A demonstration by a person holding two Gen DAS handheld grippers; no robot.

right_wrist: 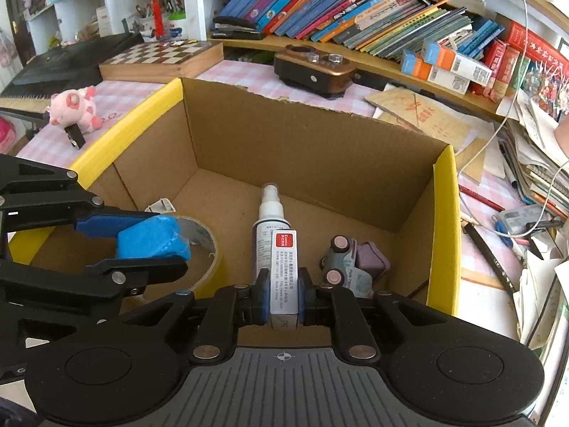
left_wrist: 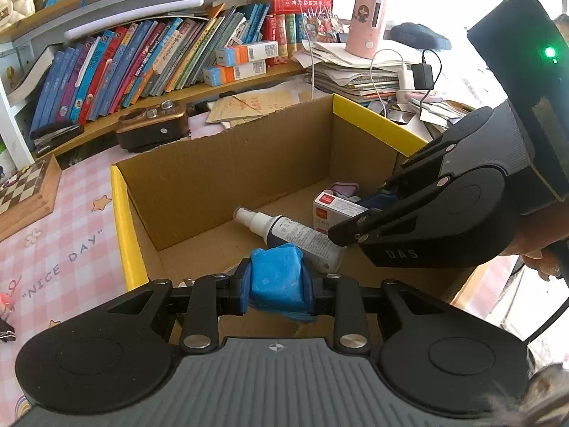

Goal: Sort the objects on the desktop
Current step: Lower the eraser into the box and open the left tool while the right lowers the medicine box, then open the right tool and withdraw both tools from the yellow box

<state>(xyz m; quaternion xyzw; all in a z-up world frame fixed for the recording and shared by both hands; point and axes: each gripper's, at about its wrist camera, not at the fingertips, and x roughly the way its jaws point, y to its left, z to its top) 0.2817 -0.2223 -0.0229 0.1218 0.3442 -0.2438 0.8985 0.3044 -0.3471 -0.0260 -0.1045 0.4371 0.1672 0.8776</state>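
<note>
My left gripper (left_wrist: 277, 286) is shut on a blue sponge block (left_wrist: 277, 277) and holds it over the near side of an open cardboard box (left_wrist: 227, 181) with yellow-taped edges. It also shows in the right wrist view (right_wrist: 142, 245), at the left above a tape roll (right_wrist: 209, 249). My right gripper (right_wrist: 282, 297) is shut on a small white box with a red label (right_wrist: 283, 274), held inside the cardboard box (right_wrist: 320, 149). It shows from the side in the left wrist view (left_wrist: 359, 219). A white spray bottle (right_wrist: 269, 217) and a toy car (right_wrist: 346, 263) lie on the box floor.
A pink checked mat (left_wrist: 53, 242) covers the desk. A chessboard case (right_wrist: 160, 57), a pink plush toy (right_wrist: 74, 108) and a brown device (right_wrist: 314, 69) stand around the box. Book shelves (left_wrist: 142, 60) run behind. Piles of papers and cables (left_wrist: 373, 71) lie at the right.
</note>
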